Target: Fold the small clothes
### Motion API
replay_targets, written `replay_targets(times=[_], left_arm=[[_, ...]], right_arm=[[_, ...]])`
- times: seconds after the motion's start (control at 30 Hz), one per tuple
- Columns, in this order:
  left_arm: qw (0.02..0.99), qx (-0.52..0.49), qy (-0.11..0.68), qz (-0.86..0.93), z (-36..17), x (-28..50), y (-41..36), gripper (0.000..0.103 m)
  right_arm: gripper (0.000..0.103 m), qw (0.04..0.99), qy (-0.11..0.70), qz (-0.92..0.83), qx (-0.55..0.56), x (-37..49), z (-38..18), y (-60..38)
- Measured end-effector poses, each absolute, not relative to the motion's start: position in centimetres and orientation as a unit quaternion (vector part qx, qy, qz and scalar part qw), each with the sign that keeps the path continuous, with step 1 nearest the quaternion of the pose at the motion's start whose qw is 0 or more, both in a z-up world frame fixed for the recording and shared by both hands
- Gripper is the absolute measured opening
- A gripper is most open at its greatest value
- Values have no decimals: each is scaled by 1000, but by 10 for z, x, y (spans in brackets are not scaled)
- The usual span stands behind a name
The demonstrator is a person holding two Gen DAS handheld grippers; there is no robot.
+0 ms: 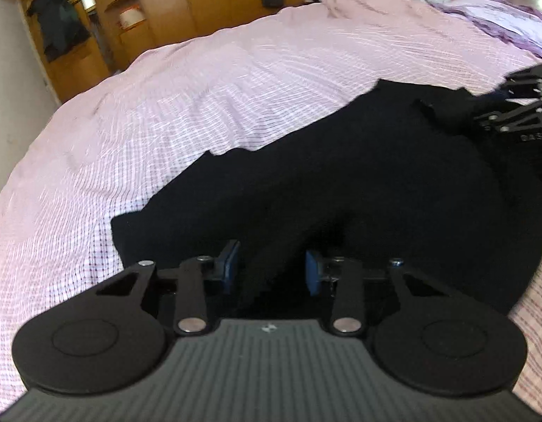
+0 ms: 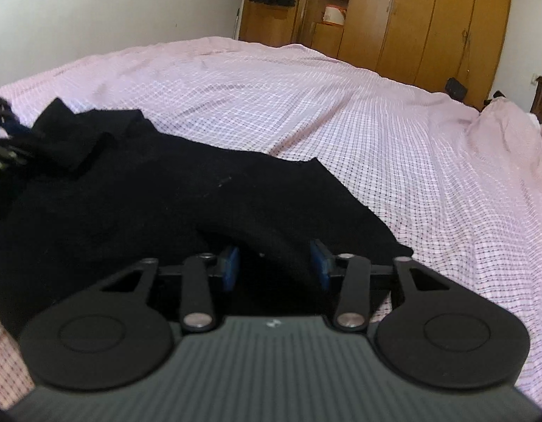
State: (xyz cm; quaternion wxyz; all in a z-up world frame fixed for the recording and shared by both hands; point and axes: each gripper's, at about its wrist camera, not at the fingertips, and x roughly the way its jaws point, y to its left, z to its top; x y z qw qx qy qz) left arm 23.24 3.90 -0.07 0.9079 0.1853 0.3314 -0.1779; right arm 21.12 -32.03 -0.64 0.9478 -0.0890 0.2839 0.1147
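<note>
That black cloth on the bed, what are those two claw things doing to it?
A person is holding a gripper in each hand to fold a small black garment that lies on a pink checked bedsheet. The left gripper and the right gripper both sit low at the near edge of the cloth with their jaws apart, fabric lying between the blue pads. Neither has pinched it shut. The garment looks rumpled, not neatly folded yet.

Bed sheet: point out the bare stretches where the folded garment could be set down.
The pink checked sheet lies bare beyond the black garment, toward the wooden wardrobe. In the left wrist view, another bare stretch lies left of the garment. Crowded: the bunched pink bedding by the headboard, and around the open left tongs and right tongs.
</note>
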Motion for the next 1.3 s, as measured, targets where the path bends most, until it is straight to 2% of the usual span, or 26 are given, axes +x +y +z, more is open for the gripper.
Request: replay_targets(times=[0.33, 0.4, 0.43, 0.47, 0.53, 0.8, 0.9, 1.03, 1.1, 1.17, 1.27, 1.3], left_arm=[[916, 150, 337, -159, -8, 255, 45, 46], [917, 136, 342, -153, -13, 258, 44, 45], [918, 127, 343, -151, -14, 259, 44, 34], [919, 114, 344, -154, -14, 258, 44, 10], [925, 100, 337, -147, -9, 254, 45, 8], [962, 69, 244, -102, 48, 258, 64, 8], [961, 41, 262, -82, 45, 284, 71, 8], [943, 22, 327, -57, 7, 319, 71, 12], [939, 43, 339, -37, -10, 324, 69, 23], [939, 59, 338, -17, -17, 325, 70, 51], [944, 53, 326, -10, -9, 320, 81, 56], [947, 46, 319, -9, -3, 318, 85, 57]], right_arm=[[37, 951, 287, 106, -53, 224, -10, -325], [28, 951, 288, 106, -41, 225, -11, -325], [15, 951, 288, 106, -38, 225, -11, -325], [11, 952, 286, 107, -34, 224, -10, -326], [8, 955, 273, 108, -28, 218, -7, -327], [8, 978, 177, 100, 47, 210, 45, -346], [8, 979, 182, 80, 53, 234, 43, -348], [9, 964, 255, 45, 61, 278, 4, -344], [11, 953, 295, 21, 58, 293, -19, -342], [14, 946, 312, 12, 84, 298, -36, -348], [24, 946, 301, 10, 122, 294, -29, -361], [24, 947, 294, 7, 132, 291, -24, -365]])
